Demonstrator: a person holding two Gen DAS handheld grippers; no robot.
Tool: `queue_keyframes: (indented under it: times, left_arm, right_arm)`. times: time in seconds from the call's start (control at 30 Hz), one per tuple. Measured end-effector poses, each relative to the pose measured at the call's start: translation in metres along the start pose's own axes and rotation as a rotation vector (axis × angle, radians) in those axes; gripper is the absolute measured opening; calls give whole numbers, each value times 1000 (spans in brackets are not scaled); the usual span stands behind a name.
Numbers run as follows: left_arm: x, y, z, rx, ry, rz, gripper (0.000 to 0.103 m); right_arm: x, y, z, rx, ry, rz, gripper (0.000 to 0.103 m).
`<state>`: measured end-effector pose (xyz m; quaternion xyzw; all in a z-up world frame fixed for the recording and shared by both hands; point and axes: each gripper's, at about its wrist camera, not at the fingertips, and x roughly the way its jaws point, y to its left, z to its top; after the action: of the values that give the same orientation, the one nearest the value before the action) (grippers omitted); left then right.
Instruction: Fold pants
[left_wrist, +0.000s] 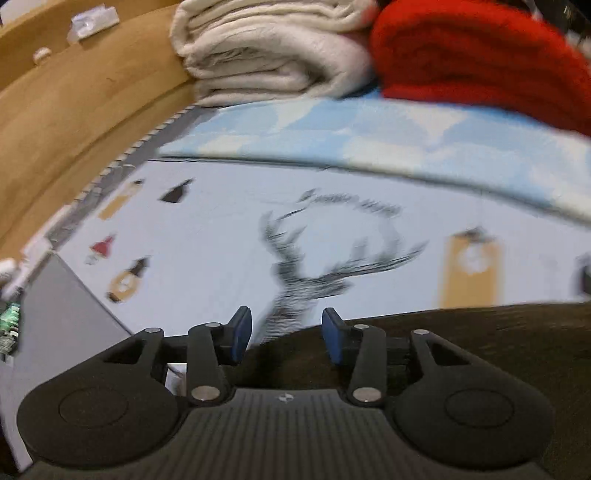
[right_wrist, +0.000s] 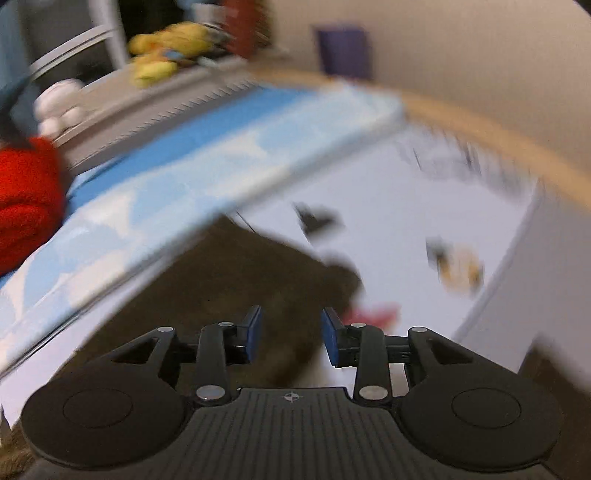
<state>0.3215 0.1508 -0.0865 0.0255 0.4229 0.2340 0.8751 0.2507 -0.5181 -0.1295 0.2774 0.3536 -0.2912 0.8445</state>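
Observation:
The dark brown pants (left_wrist: 480, 350) lie flat on a pale sheet printed with a deer and small figures (left_wrist: 221, 229). In the left wrist view their edge runs under my left gripper (left_wrist: 287, 338), which is open with nothing between its blue pads. In the right wrist view the pants (right_wrist: 229, 273) spread from the blue folded cloth down to my right gripper (right_wrist: 291, 338), which is open and empty just above the fabric. Both views are motion-blurred.
A folded white blanket (left_wrist: 266, 55) and a red fleece (left_wrist: 480, 62) sit on a blue cloud-print cover (left_wrist: 351, 136) at the back. A wooden bed frame (left_wrist: 74, 110) curves along the left. Yellow plush toys (right_wrist: 170, 48) rest on a grey ledge.

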Motion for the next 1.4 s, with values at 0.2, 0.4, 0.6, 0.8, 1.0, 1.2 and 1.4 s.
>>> queue_keyframes:
  times: [0.2,0.4,0.6,0.8,1.0,1.2,1.4]
  left_arm:
    - [-64,-73,-20,205,-15,-574,46]
    - [-89,-145,-64,425,100,-932,46]
    - [-90,-190,-113,703,98,-824,44]
    - [-94,-189,-106,708,26,-782,10]
    - [-110,-172,-102,742,70,-1079,10]
    - [-122,-178,-125,873,97,-1107,12]
    - [-117,-136,-94,768,132,-1149,38]
  right_arm:
    - [40,-31,4,161,28,80,40]
    - [60,-39,12,147,34,115,40]
    - [61,-42,17,113,14,158,10]
    - [22,-30,44,109,-121,253,6]
    - [-15,-59,53,202,-246,-13,5]
    - [16,-133,24,372,-27,-241,7]
    - [-9,-118,38,305,-81,-291,24]
